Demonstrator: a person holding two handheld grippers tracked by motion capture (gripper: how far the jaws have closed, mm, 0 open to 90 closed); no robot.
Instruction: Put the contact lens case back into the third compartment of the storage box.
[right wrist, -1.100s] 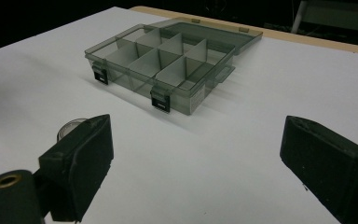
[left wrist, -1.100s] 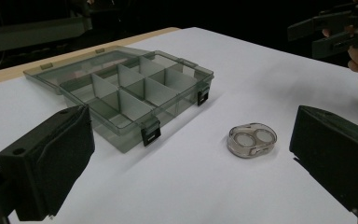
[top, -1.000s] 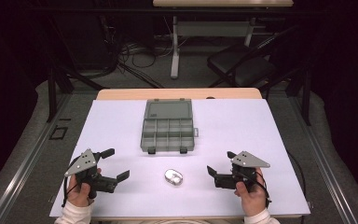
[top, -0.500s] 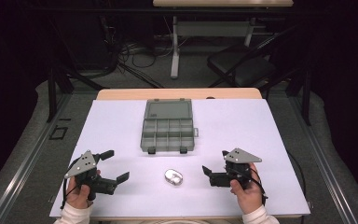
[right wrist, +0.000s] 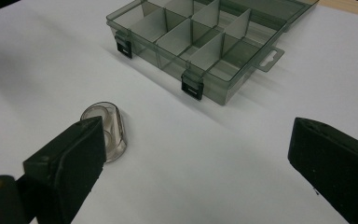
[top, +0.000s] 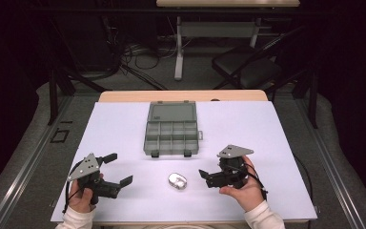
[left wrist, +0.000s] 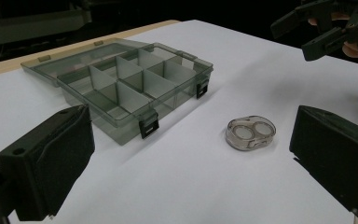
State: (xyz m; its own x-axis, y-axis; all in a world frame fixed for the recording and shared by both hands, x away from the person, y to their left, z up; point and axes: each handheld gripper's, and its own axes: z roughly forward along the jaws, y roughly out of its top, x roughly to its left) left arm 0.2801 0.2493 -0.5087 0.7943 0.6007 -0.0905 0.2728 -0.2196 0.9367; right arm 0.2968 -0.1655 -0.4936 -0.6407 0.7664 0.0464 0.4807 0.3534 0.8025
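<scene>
A small clear oval case (top: 177, 180) with two round wells lies flat on the white sheet covering the table (top: 276, 129), near the table's front edge and between the two hands. In the left tool view the case (left wrist: 251, 133) shows its two circular wells side by side; in the right tool view the case (right wrist: 107, 131) sits just behind the tip of one black jaw, apart from it.

Just behind the case stands a smoky grey compartment box (top: 172, 137), its lid thrown open flat toward the far side, with rows of divided cells and two dark latches on the front wall. The box (left wrist: 135, 88) is well apart from the case; its cells (right wrist: 200, 35) look bare as far as can be seen.

The right tool (top: 210, 176) is held just right of the case, jaws spread wide and pointed toward it, touching nothing. The left tool (top: 117, 169) hovers near the front left of the sheet, jaws likewise spread wide with nothing between them.

Beyond the table lie cables on the floor and a dark chair (top: 248, 71).
</scene>
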